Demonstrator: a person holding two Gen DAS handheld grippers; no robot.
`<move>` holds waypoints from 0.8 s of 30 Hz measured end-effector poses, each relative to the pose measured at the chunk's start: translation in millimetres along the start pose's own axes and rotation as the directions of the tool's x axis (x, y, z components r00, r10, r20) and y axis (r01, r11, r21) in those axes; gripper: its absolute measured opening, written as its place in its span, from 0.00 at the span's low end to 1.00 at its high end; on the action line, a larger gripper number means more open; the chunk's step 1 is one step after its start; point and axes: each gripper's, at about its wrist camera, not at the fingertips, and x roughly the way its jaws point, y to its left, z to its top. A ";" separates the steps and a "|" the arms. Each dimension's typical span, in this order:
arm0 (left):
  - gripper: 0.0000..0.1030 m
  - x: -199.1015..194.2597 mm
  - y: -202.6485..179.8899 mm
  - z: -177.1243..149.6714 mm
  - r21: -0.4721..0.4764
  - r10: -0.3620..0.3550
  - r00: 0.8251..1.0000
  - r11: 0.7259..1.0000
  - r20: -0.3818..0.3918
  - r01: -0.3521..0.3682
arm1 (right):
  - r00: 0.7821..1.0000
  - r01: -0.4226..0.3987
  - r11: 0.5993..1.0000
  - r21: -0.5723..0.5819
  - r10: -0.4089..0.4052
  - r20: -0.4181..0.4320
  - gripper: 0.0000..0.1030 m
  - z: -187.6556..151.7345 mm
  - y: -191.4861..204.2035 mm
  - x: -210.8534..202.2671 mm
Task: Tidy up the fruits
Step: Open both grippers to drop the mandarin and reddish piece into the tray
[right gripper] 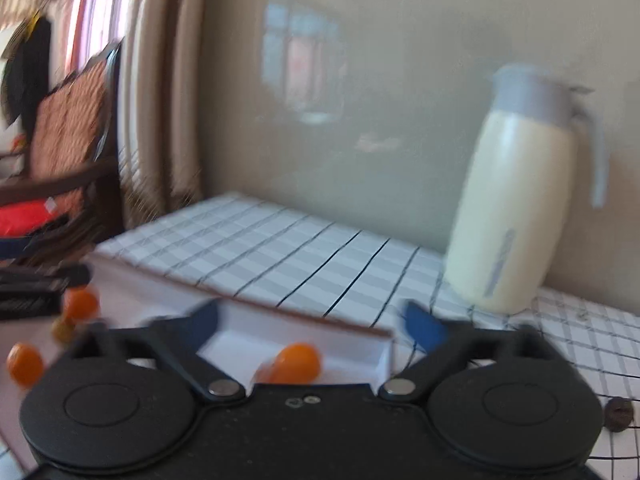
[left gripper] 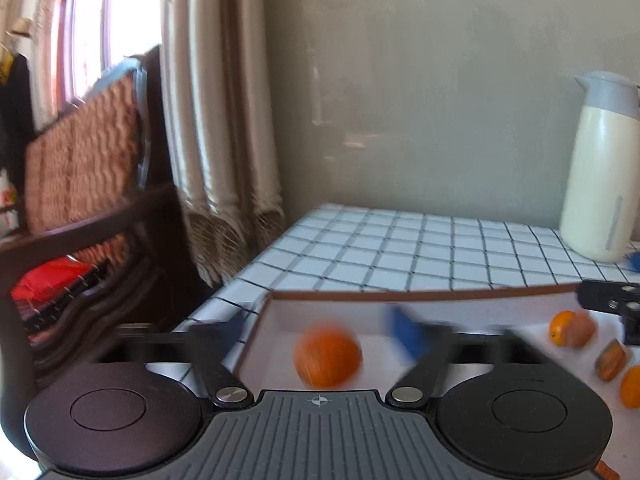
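In the left wrist view an orange [left gripper: 328, 354] lies blurred in a white tray with a brown rim [left gripper: 400, 294]. My left gripper [left gripper: 320, 328] is open, its blue-padded fingers wide on either side of the orange and clear of it. In the right wrist view another orange [right gripper: 298, 364] sits in the tray's right corner [right gripper: 360, 356]. My right gripper [right gripper: 314, 326] is open too, and its pads do not touch this orange. More oranges [right gripper: 80, 304] [right gripper: 25, 364] and a brownish fruit [right gripper: 64, 330] lie further left in the tray.
A cream thermos jug with a grey lid [right gripper: 516, 208] stands on the checked tablecloth [right gripper: 300, 256] by the wall. A small dark round thing [right gripper: 618, 414] lies on the cloth at the right. A wooden chair with a woven cushion [left gripper: 84, 160] stands left of the table.
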 end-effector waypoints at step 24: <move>1.00 -58.4 -6.9 -7.4 -0.006 -0.027 0.995 1.000 0.097 0.028 | 1.000 0.002 1.000 0.002 -0.002 -0.003 0.94 -12.7 -3.2 -42.5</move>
